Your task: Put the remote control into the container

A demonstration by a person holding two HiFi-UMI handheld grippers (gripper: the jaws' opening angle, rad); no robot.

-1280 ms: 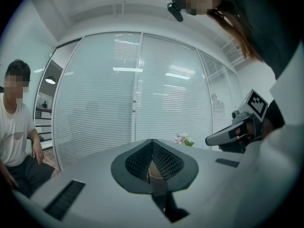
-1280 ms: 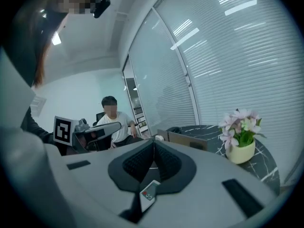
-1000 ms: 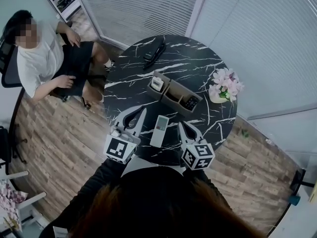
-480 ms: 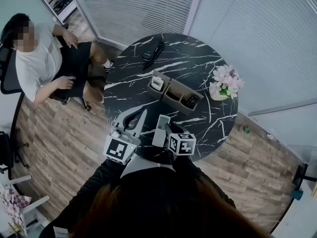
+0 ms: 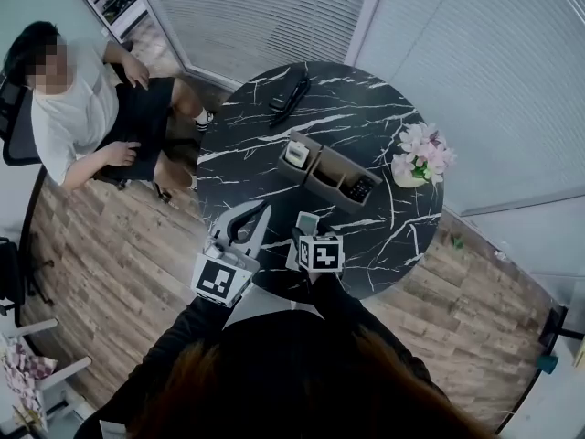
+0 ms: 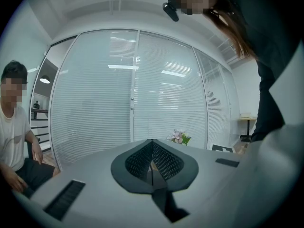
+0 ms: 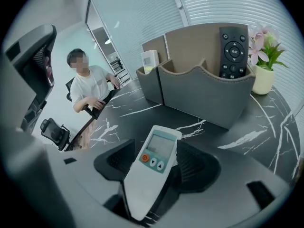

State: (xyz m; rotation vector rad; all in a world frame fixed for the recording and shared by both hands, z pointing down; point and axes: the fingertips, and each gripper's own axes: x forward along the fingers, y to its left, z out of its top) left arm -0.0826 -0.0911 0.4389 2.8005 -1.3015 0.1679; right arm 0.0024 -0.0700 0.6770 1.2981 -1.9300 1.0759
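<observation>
A white remote control (image 5: 307, 222) (image 7: 154, 167) with a small screen and an orange button lies flat on the black marble table (image 5: 366, 108), in front of the grey divided container (image 5: 322, 165) (image 7: 204, 87). My right gripper (image 5: 306, 236) (image 7: 154, 167) points steeply down over the remote. Its jaws have just been opening and stand wide, one on each side of the remote, without pressing it. My left gripper (image 5: 260, 210) (image 6: 152, 163) hovers just left of the remote, shut and empty. The marker cube hides the remote's near end in the head view.
The container holds a small white remote (image 5: 295, 154) (image 7: 150, 61) in its left compartment and a black remote (image 5: 359, 188) (image 7: 232, 51) in its right one. A pot of pink flowers (image 5: 420, 158) (image 7: 266, 51) stands at the right. Black objects (image 5: 286, 97) lie at the far edge. A person (image 5: 82, 108) sits at the left.
My right gripper has swung left and down from beside the remote to over it, tipped steeply, and its jaws have opened around the remote. The left gripper has stayed put.
</observation>
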